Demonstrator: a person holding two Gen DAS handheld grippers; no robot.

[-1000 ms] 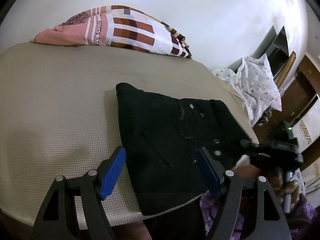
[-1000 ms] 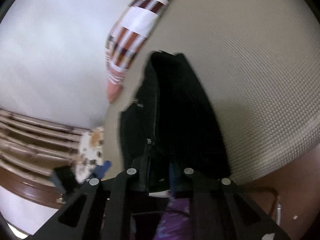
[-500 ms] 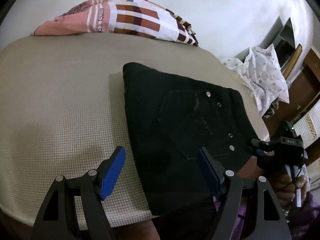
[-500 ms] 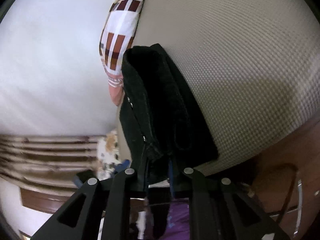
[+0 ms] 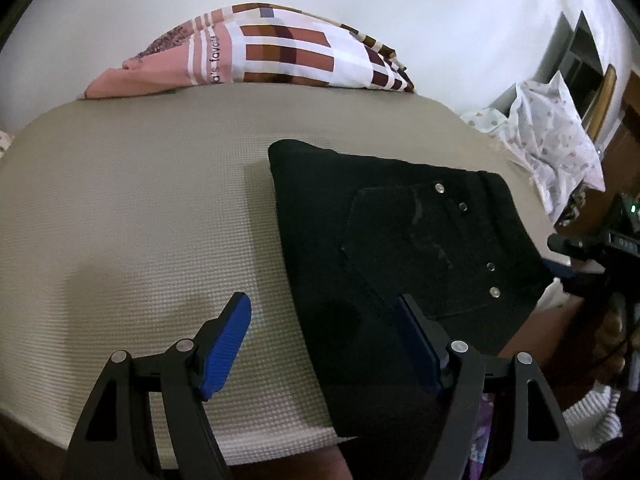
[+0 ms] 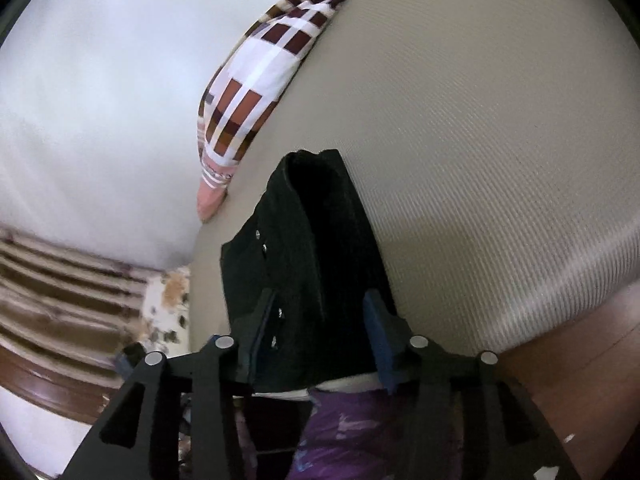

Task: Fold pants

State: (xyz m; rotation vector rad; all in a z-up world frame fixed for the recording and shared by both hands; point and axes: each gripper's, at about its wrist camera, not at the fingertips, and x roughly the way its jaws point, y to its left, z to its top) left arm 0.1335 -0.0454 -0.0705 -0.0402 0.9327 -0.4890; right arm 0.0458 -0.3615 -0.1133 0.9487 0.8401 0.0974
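The black pants (image 5: 400, 240) lie folded into a flat block on the beige bed cover (image 5: 140, 220), back pocket and metal rivets facing up. My left gripper (image 5: 322, 304) hovers open over the near edge of the bed, its blue pads (image 5: 228, 340) straddling the left edge of the pants without touching them. In the right wrist view the pants (image 6: 320, 248) reach in between the fingers of my right gripper (image 6: 320, 298). Its jaws are opening and the pads stand clear of the cloth. That right gripper (image 5: 580, 248) also shows at the pants' right end.
A checked pink, white and brown blanket (image 5: 280, 52) lies along the far edge of the bed by the white wall. A floral cloth (image 5: 552, 136) is heaped at the right, before wooden furniture (image 5: 628, 120). Purple fabric (image 6: 344, 432) shows below the right gripper.
The right gripper was shut on the pants' end and has let go, its jaws now apart. The folded pants have settled flat. The left gripper stays open, its view tilted slightly.
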